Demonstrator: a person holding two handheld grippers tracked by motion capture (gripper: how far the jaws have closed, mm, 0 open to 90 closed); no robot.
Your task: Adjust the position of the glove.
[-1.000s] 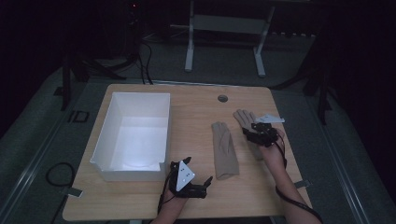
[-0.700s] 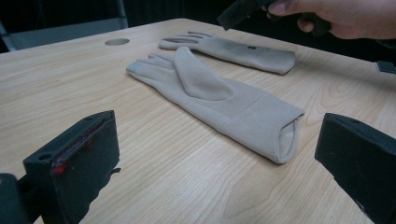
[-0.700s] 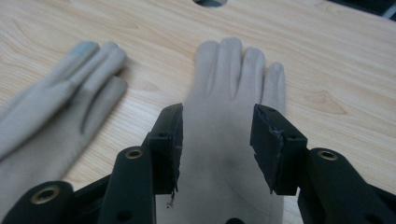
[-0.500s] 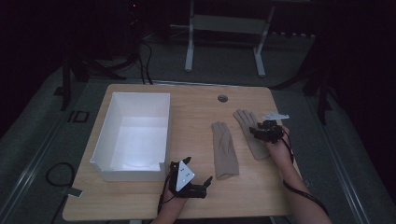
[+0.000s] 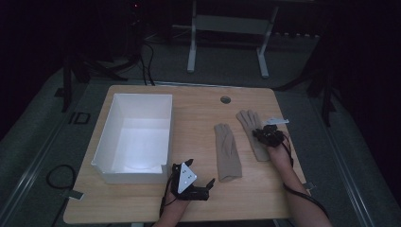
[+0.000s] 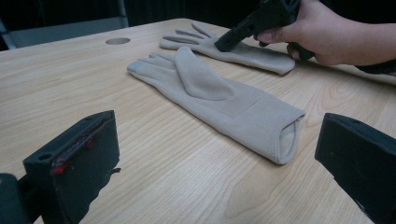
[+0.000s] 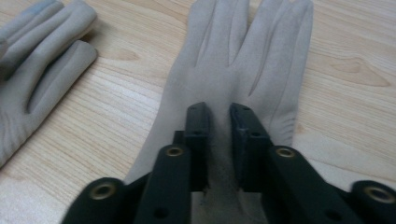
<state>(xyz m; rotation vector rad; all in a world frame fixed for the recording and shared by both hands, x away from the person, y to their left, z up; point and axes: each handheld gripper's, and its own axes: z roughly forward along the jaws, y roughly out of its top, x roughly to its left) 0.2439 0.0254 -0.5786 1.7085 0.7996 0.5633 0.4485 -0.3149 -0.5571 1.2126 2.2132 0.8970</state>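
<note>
Gloves lie flat on the wooden table (image 5: 142, 198), two beige ones side by side right of centre: the right glove (image 5: 250, 132) angled with its fingers toward the far edge, the left glove (image 5: 228, 151) just beside it, cuff toward the person. Much of the right glove's cuff end is hidden in the high view by the right gripper (image 5: 265, 136) and the hand (image 5: 279, 153) holding it. In the right gripper view the jaws stand narrowly apart, pressed onto the glove's palm with a ridge of fabric between them; whether they truly pinch it is hard to tell. A white open box (image 5: 135, 137) sits on the left half, well apart from the gloves. The left gripper (image 5: 191, 182) rests near the table's near edge, just beside the box corner, jaws spread wide and holding nothing, aimed at the left glove's cuff. Bare wood lies between the gloves and the far edge, with a round hole (image 5: 225, 100) there.
</note>
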